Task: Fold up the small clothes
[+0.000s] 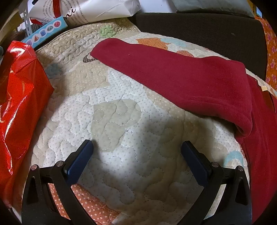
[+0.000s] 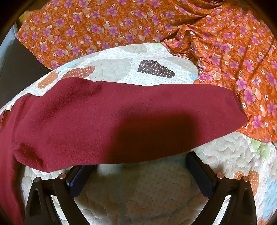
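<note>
While both tools hang tilted downward over a quilted mat (image 1: 131,107), the left gripper (image 1: 136,145) shows at the bottom of the left wrist view with its jaws spread wide and released, nothing between the blue pads but bare dotted quilting. A dark red garment (image 1: 181,76) lies across the upper right of that view, one long part running from the upper middle of the frame down toward the right edge, where it folds over onto more of the same cloth. At the left edge stands a shiny red bag (image 1: 19,107), and above it, in the upper left, sit a light blue box (image 1: 46,32) with coloured shapes and a white printed paper bag (image 1: 97,10). A dark cushion-like surface (image 1: 199,32) fills the upper right beyond the mat. In the right wrist view the right gripper (image 2: 138,161) is at the bottom, its jaws likewise wide apart and gripping nothing; the near edge of the dark red garment (image 2: 121,117) lies just ahead of the pads and partly covers the tip of the left one, though whether it touches cannot be told. The garment stretches across the middle of that frame from the left edge to the right, flat on the quilted mat (image 2: 138,193). An orange flowered cloth (image 2: 225,52) lies rumpled across the top and right of the frame, and the garment's right end rests against it.
</note>
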A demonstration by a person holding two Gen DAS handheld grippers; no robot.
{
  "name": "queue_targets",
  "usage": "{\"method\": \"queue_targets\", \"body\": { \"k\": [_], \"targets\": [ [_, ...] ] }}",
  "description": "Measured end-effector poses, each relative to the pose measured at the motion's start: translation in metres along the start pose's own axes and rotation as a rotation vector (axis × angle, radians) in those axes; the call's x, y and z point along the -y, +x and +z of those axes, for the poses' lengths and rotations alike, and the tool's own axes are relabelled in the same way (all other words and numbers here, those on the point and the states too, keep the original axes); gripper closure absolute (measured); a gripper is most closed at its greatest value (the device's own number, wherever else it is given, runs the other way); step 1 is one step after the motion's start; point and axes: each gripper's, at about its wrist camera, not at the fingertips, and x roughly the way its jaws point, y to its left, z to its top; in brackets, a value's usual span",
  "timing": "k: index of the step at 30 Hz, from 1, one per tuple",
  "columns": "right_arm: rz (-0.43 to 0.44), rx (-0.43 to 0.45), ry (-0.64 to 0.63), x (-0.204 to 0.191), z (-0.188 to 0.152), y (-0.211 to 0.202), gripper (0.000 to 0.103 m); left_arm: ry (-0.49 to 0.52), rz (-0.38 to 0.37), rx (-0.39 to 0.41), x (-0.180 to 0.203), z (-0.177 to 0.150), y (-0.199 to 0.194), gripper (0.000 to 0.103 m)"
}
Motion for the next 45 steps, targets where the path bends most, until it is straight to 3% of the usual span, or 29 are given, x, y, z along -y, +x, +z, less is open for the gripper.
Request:
{"method": "queue_targets", "body": {
  "k": [5, 9, 14, 25, 34, 45],
  "targets": [
    [-0.006, -0.001, 0.000, -0.002, 0.000, -0.001, 0.000, 0.005, 0.000, -0.026, 0.000, -0.002, -0.005, 0.000],
    [-0.003, -0.042, 0.030, 0.005, -0.005, -0.011, 0.001, 0.020, 0.063, -0.048, 0.014, -0.010, -0.019, 0.001],
    [0.032, -0.097, 0.113, 0.005, -0.014, -0.038, 0.007, 0.053, -0.014, 0.037, 0.038, -0.006, -0.058, 0.001],
    [0.211, 0.011, 0.026, -0.077, -0.028, -0.141, 0.008, 0.091, -0.155, 0.111, 0.100, 0.003, -0.103, 0.001],
    [0.320, -0.004, -0.115, -0.165, -0.030, -0.146, 0.008, 0.125, -0.179, 0.110, 0.111, -0.001, -0.107, 0.001],
    [0.341, -0.023, -0.148, -0.202, -0.036, -0.140, 0.008, 0.176, -0.173, 0.121, 0.128, -0.002, -0.109, 0.001]
  ]
}}
